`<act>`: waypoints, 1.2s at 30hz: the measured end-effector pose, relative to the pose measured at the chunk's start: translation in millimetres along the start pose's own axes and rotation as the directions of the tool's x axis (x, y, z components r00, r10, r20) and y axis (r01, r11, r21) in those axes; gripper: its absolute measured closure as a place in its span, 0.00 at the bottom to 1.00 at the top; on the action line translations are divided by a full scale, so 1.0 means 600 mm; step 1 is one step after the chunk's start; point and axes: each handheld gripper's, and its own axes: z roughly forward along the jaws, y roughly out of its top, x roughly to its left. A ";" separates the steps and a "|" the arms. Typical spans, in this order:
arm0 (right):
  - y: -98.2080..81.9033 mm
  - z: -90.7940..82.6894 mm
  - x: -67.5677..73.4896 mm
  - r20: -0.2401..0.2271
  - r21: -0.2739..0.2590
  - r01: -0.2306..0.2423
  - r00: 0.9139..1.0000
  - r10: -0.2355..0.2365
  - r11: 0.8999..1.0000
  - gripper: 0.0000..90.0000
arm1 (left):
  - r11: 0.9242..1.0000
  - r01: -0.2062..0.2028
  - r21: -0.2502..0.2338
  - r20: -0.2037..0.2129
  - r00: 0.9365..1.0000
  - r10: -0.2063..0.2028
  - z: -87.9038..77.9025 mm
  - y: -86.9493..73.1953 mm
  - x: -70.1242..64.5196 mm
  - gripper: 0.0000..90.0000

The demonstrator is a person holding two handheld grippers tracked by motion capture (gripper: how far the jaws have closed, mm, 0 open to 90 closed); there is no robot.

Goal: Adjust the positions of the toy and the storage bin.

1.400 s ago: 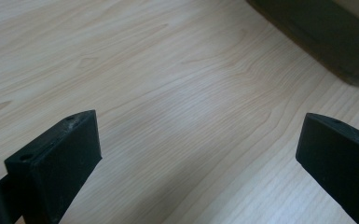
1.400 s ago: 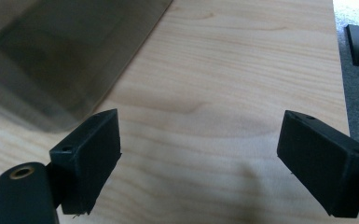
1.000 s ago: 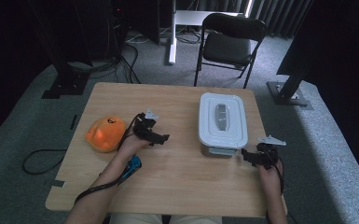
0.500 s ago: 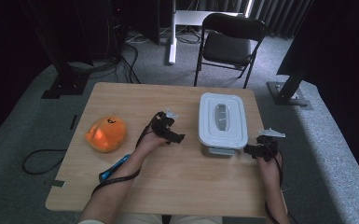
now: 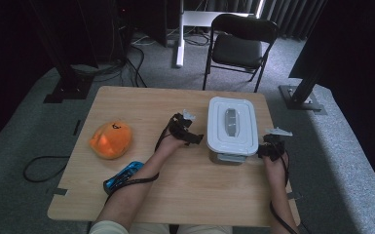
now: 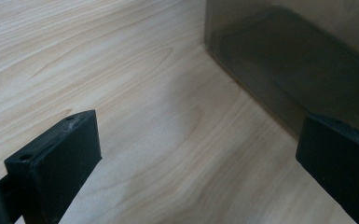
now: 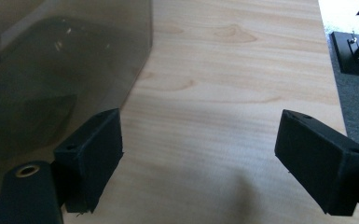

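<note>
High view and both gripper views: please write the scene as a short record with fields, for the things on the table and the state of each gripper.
table: light wood
box: smoky see-through body with white lid, right half of the table, lid on
orange soft toy: left side of the table
blue object: near edge, under the left forearm
left gripper: jaws open, beside the box's left wall, nothing held
right gripper: jaws open, at the box's near right corner, nothing held
</note>
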 end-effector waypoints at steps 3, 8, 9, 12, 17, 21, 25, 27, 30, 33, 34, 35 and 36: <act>0.007 0.006 -0.004 -0.006 0.009 -0.002 1.000 0.002 1.000 0.16 | 1.000 0.000 0.003 -0.005 1.000 0.000 0.007 0.006 0.000 0.01; 0.020 0.012 -0.008 0.006 0.023 0.013 1.000 -0.013 1.000 0.15 | 1.000 0.002 0.004 -0.007 1.000 -0.002 0.010 0.015 -0.003 0.01; 0.022 0.011 -0.008 0.007 0.015 0.005 1.000 -0.005 1.000 0.15 | 1.000 0.001 0.002 -0.001 1.000 -0.001 0.010 0.018 -0.003 0.01; 0.029 0.011 -0.010 0.023 0.004 -0.013 1.000 0.012 1.000 0.15 | 1.000 -0.001 -0.004 0.003 1.000 0.001 0.009 0.024 -0.007 0.01; 0.029 0.013 -0.010 0.009 0.007 -0.018 1.000 0.018 1.000 0.16 | 0.999 -0.035 0.009 0.002 0.999 0.035 0.010 0.031 -0.019 0.01; 0.026 0.014 -0.010 -0.012 0.011 -0.019 1.000 0.019 1.000 0.16 | 0.999 -0.041 0.015 0.000 0.999 0.041 0.006 0.033 -0.021 0.01; 0.025 0.014 -0.007 -0.037 0.006 -0.012 0.999 0.012 1.000 0.21 | 0.999 -0.046 0.016 -0.013 0.999 0.047 0.002 0.033 -0.024 0.01; 0.026 0.012 -0.004 -0.051 0.002 -0.003 0.999 0.004 1.000 0.21 | 0.998 -0.054 0.019 -0.018 0.998 0.054 -0.002 0.032 -0.023 0.01; 0.026 0.011 0.001 -0.073 0.001 0.004 0.997 -0.004 1.000 0.21 | 0.999 -0.051 0.014 -0.021 0.998 0.051 -0.009 0.029 -0.022 0.01; 0.027 0.011 0.007 -0.068 0.001 0.008 0.998 -0.008 1.000 0.23 | 0.999 -0.049 0.013 -0.017 0.999 0.049 -0.013 0.027 -0.022 0.01; 0.027 0.010 0.009 -0.068 -0.005 0.008 0.998 -0.008 1.000 0.23 | 0.998 -0.055 0.013 -0.018 0.998 0.055 -0.018 0.024 -0.024 0.01; 0.027 0.010 0.010 -0.068 -0.007 0.010 0.998 -0.011 1.000 0.24 | 0.998 -0.057 0.014 -0.017 0.998 0.057 -0.020 0.022 -0.025 0.01; 0.027 0.010 0.012 -0.069 -0.007 0.013 0.997 -0.013 1.000 0.24 | 0.998 -0.056 0.013 -0.019 0.998 0.056 -0.022 0.021 -0.025 0.01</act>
